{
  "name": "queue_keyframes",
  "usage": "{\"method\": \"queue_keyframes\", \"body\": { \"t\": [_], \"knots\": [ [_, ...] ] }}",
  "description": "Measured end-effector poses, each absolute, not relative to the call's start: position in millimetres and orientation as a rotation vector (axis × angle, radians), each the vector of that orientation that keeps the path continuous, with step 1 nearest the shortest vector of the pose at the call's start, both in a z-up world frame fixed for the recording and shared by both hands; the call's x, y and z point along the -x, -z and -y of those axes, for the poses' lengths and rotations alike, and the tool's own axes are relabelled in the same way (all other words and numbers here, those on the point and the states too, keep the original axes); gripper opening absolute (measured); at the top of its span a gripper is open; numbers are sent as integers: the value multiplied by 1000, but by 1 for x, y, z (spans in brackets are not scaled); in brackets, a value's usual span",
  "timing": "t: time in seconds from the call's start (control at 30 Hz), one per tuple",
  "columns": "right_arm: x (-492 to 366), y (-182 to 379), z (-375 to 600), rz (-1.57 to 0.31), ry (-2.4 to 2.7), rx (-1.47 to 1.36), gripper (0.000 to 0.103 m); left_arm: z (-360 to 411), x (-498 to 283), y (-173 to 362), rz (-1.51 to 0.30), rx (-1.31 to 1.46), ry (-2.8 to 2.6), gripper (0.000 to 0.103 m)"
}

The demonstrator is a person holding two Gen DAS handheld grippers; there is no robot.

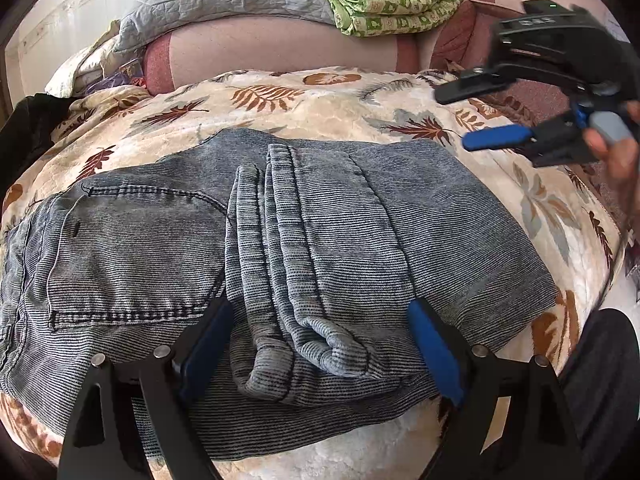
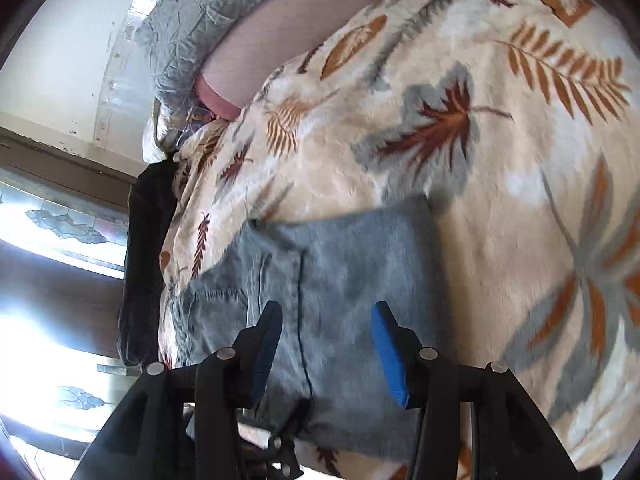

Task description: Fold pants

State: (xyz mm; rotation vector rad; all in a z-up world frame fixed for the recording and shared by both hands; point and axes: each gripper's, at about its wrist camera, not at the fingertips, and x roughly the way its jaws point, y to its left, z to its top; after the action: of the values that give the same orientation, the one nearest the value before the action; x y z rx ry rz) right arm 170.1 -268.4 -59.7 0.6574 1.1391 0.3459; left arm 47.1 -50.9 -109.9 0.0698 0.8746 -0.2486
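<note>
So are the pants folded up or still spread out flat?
Folded. The pants lie doubled on the leaf-print blanket, leg cuffs bunched on top by the back pocket.

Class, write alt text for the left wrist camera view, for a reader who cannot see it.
Folded grey-blue pants lie on a leaf-patterned blanket, with the left gripper open just above their near edge, its blue pads either side of a bunched fold. At upper right the right gripper hangs open over the blanket, holding nothing. Pillows and a green quilt are piled behind.
</note>
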Motion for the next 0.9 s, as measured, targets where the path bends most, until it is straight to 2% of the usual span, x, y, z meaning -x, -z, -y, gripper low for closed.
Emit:
{"method": "queue_keyframes", "body": {
  "t": [0.07,0.13,0.37,0.43,0.5,0.57,0.73,0.9],
  "knots": [
    [-198,79,272,-1170,-317,-665,56,51,-46,110,-868,-69,249,89],
    [-211,103,278,-1230,-282,-710,56,51,-45,110,-862,-71,248,89],
    [-136,60,280,-1087,-407,-742,56,45,-41,104,-837,-27,266,89],
    [-107,62,279,-1096,-435,-745,66,39,-40,97,-828,10,260,89],
    [-88,79,275,-1149,-413,-702,72,29,-34,84,-803,54,239,89],
    [-81,99,272,-1202,-379,-649,71,15,-26,68,-782,119,236,89],
    [-67,67,261,-1077,-430,-618,71,-63,16,39,-714,381,154,89],
    [-48,67,229,-1086,-519,-544,71,-168,38,62,-723,730,-69,89]
  ]
}}
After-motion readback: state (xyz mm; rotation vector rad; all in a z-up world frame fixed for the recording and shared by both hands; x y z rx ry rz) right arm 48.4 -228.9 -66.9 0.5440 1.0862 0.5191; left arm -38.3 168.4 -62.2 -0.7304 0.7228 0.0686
